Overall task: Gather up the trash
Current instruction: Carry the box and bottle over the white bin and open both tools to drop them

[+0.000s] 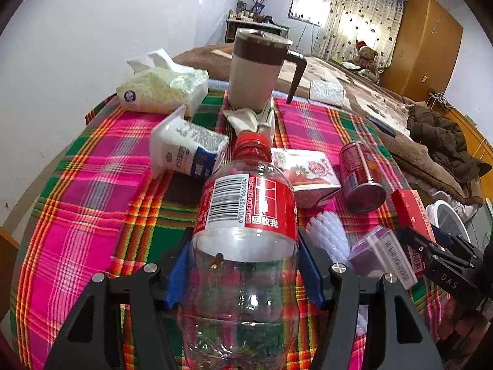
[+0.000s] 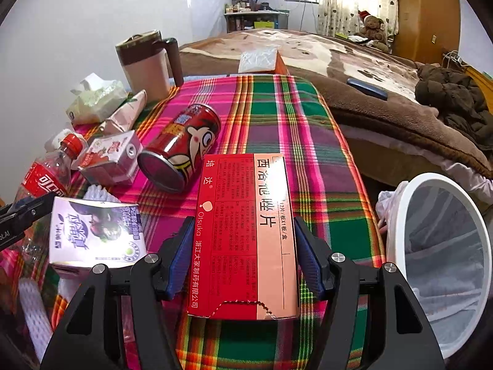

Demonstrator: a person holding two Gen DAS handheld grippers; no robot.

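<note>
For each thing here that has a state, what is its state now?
left gripper: shut on the cola bottle
cola bottle: empty, capped
right gripper: shut on the red medicine box
red medicine box: flap torn open
red can: lying on its side
trash bin: open, lined with a bag

Left gripper (image 1: 243, 265) is clamped on a clear bottle (image 1: 246, 240); right gripper (image 2: 243, 256) is clamped on a red box (image 2: 243, 234).
</note>
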